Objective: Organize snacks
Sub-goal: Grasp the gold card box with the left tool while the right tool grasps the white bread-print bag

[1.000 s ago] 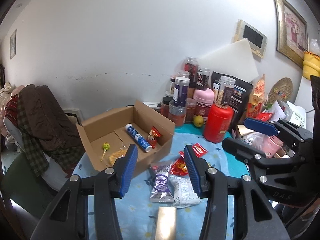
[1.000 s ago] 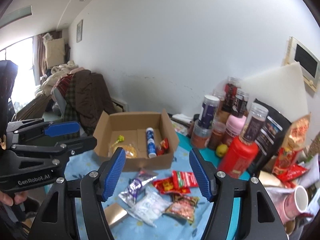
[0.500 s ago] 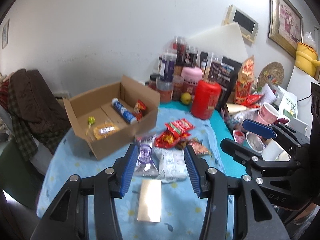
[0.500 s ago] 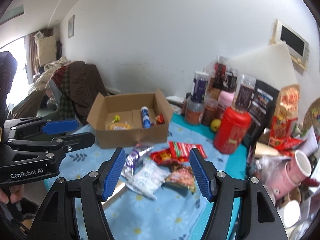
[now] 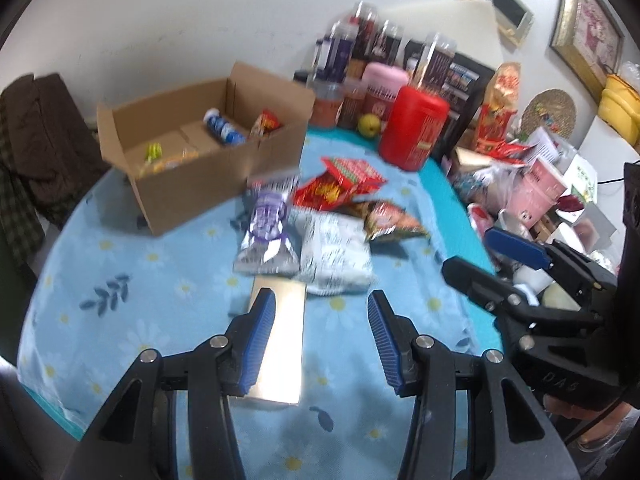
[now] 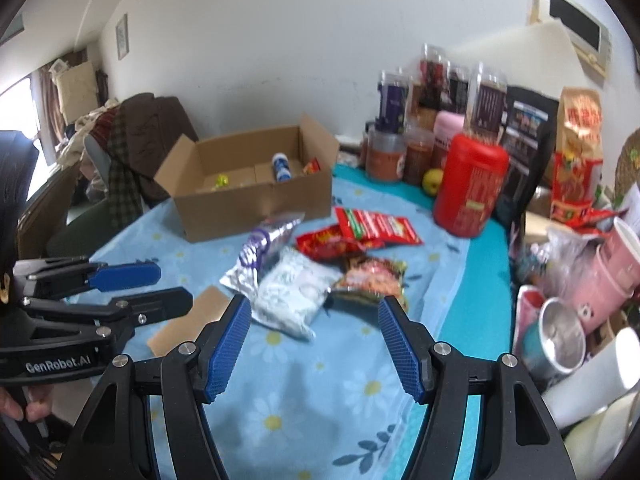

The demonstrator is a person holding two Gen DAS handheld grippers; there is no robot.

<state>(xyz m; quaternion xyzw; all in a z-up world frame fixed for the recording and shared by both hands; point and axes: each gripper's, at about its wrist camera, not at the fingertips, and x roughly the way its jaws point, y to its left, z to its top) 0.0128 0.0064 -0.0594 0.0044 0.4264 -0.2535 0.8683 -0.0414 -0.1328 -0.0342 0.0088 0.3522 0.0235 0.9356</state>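
Observation:
An open cardboard box (image 5: 200,160) (image 6: 256,196) stands at the back left of the blue flowered cloth and holds a blue-white tube (image 5: 224,130), a red packet (image 5: 266,122) and a lollipop (image 5: 154,152). In front of it lie a silver-purple packet (image 5: 266,236) (image 6: 264,244), a white packet (image 5: 334,256) (image 6: 296,292), red packets (image 5: 340,180) (image 6: 372,228), a brown-red packet (image 5: 390,220) and a flat gold box (image 5: 284,344) (image 6: 188,324). My left gripper (image 5: 320,304) (image 6: 172,284) hovers open over the gold box's far end. My right gripper (image 6: 314,308) (image 5: 472,252) is open near the white packet, holding nothing.
Jars, a red canister (image 5: 414,132) (image 6: 468,188) and a yellow-green fruit (image 5: 368,124) crowd the back. Pink cups (image 6: 616,268), a metal cup (image 6: 560,336) and bags fill the right side. A chair draped with a brown coat (image 5: 36,132) stands at the left table edge.
Both grippers have sunk toward the table and tipped downward, so the loose snacks and the gold box look nearer. Neither gripper's jaws have changed width.

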